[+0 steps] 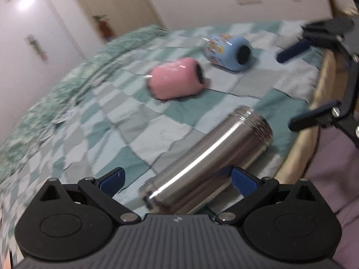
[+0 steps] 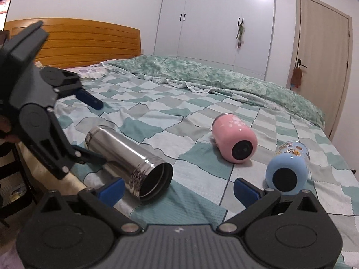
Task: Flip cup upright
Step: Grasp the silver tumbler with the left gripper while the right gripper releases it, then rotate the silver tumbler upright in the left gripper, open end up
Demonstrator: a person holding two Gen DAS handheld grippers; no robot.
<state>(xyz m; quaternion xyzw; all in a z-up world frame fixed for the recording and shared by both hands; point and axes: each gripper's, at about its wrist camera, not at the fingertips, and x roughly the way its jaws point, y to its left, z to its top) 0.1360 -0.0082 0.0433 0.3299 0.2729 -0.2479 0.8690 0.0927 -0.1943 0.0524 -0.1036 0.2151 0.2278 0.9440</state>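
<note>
A steel cup (image 1: 208, 159) lies on its side on the checkered bedspread (image 1: 89, 123); in the right wrist view (image 2: 128, 161) its open mouth faces the camera. My left gripper (image 1: 177, 180) is open, with its fingers on either side of the cup's closed end, not clamped. It also shows in the right wrist view (image 2: 101, 132). My right gripper (image 2: 179, 189) is open and empty, near the cup's mouth; it appears at the right edge of the left wrist view (image 1: 289, 89). A pink cup (image 2: 234, 141) and a blue patterned cup (image 2: 288, 168) also lie on their sides.
A green quilt (image 2: 224, 78) is bunched along the far side of the bed. A wooden headboard (image 2: 78, 42) stands at the left, white wardrobes (image 2: 213, 22) and a door (image 2: 320, 51) behind. The bed's edge (image 1: 298, 148) runs close to the steel cup.
</note>
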